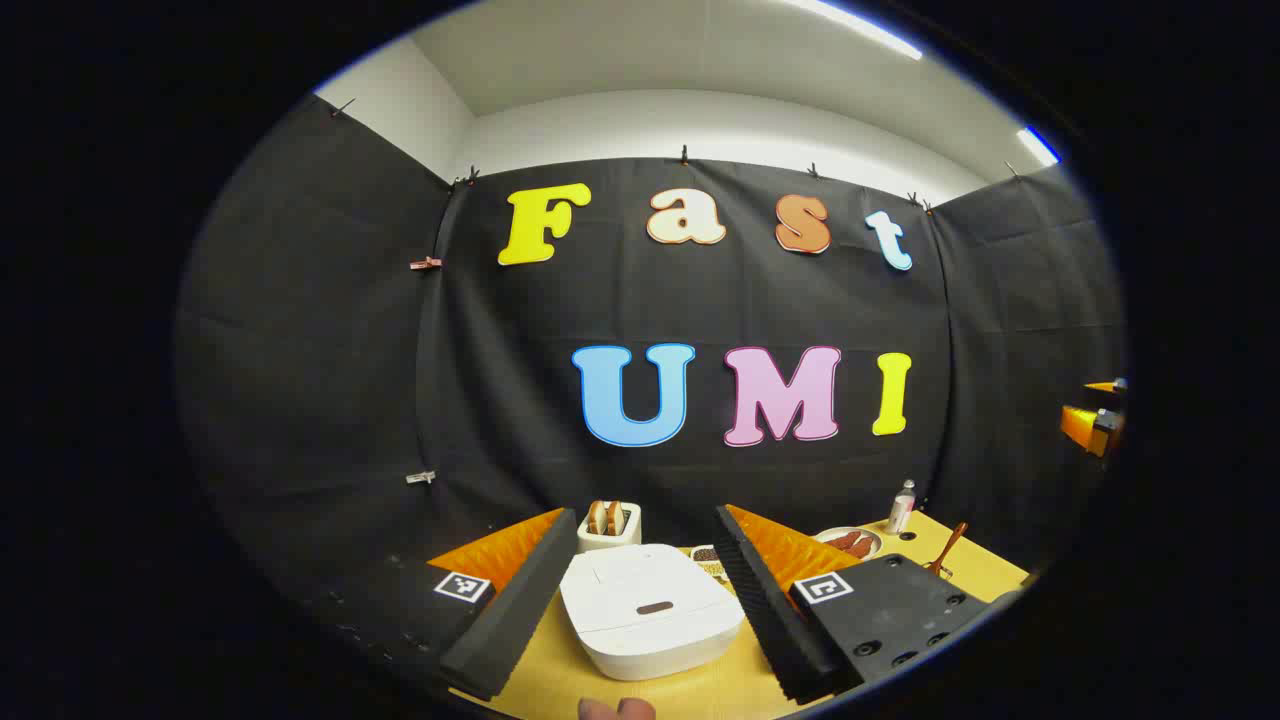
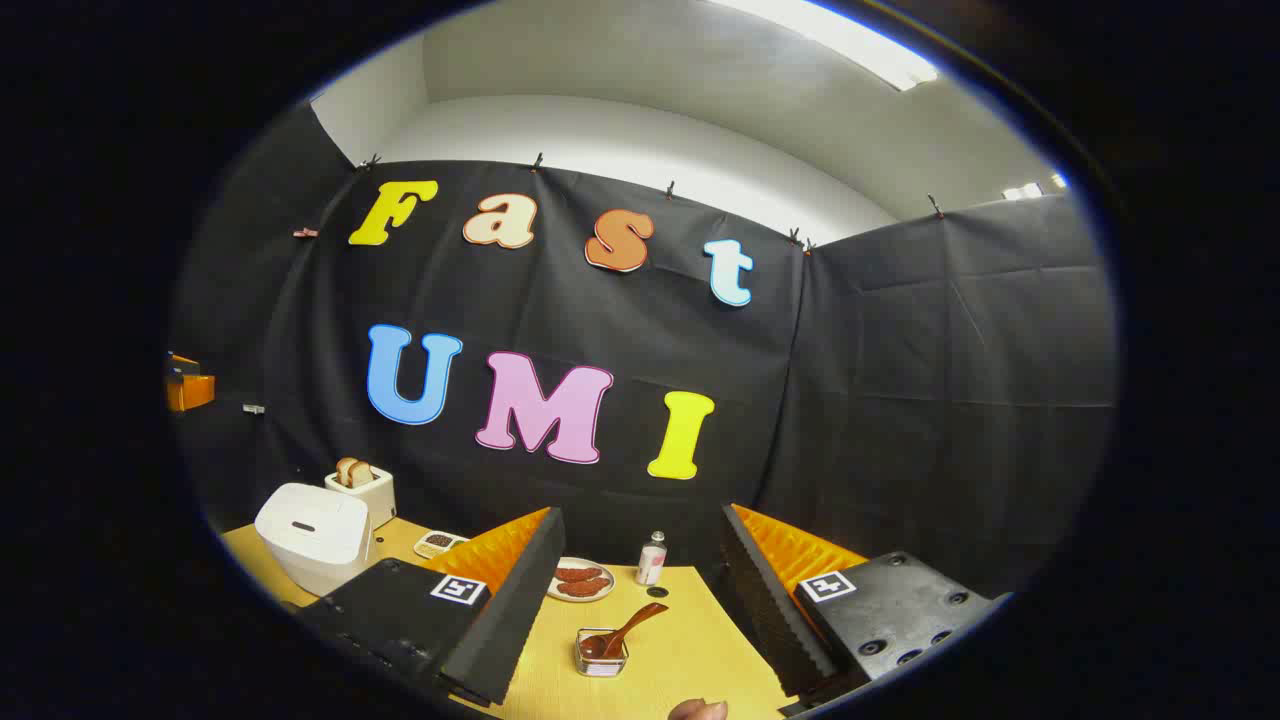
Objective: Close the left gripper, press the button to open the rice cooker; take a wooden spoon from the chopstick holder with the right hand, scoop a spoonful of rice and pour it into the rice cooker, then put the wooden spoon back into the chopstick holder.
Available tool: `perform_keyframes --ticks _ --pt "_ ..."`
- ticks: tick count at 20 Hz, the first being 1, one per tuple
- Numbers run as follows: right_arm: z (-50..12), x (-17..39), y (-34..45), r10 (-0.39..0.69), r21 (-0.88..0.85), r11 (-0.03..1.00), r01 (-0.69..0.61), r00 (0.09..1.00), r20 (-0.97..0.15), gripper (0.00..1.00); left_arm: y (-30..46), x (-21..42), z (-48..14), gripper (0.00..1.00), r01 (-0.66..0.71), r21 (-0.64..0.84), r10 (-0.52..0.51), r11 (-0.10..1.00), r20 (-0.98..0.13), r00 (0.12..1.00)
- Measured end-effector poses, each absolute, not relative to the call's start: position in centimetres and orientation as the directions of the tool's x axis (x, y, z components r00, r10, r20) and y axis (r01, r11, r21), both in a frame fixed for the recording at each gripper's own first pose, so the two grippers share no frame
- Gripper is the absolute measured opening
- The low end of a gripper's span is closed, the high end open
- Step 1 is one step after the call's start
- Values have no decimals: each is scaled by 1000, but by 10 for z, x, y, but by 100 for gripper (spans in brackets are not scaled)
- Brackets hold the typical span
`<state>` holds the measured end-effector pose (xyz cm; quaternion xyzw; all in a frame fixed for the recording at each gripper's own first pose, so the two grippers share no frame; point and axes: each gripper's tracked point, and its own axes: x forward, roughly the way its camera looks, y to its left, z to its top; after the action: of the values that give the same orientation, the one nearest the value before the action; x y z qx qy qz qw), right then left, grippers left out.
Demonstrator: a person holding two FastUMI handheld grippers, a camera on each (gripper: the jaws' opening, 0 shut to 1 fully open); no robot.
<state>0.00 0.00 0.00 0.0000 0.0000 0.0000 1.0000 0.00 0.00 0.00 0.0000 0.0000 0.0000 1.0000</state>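
The white rice cooker sits lid-down on the yellow table, straight ahead between the fingers of my left gripper, which stands open and short of it. The dark oval button faces me on the lid. In the right gripper view the wooden spoon leans in a small clear holder, just ahead of my open right gripper, nothing held. The cooker stands far to that view's left, with a small dish of grains beside it. The spoon also shows far right in the left gripper view.
A toaster with bread slices stands behind the cooker. A plate of sausages and a small bottle sit beyond the spoon holder. A fingertip shows at the bottom edge. The black cloth wall closes the table's back and sides.
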Motion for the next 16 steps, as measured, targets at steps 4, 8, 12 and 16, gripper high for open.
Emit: perform_keyframes --ticks 4,8,12,16 --pt "-1 0 4 12 4 1000 -12 1000 -1 97 -7 1 -2 95 16 10 -16 1000 -3 1000" --pt "1 -3 7 23 -3 1000 -23 1000 5 97 -9 0 1 94 22 -3 -22 1000 6 1000" --pt "-1 -4 9 23 -5 1000 -23 1000 7 98 -4 -2 1 95 17 -1 -17 1000 5 1000" --pt "-2 -5 9 15 -5 1000 -15 1000 11 97 -5 -3 0 94 21 -8 -21 1000 2 1000"
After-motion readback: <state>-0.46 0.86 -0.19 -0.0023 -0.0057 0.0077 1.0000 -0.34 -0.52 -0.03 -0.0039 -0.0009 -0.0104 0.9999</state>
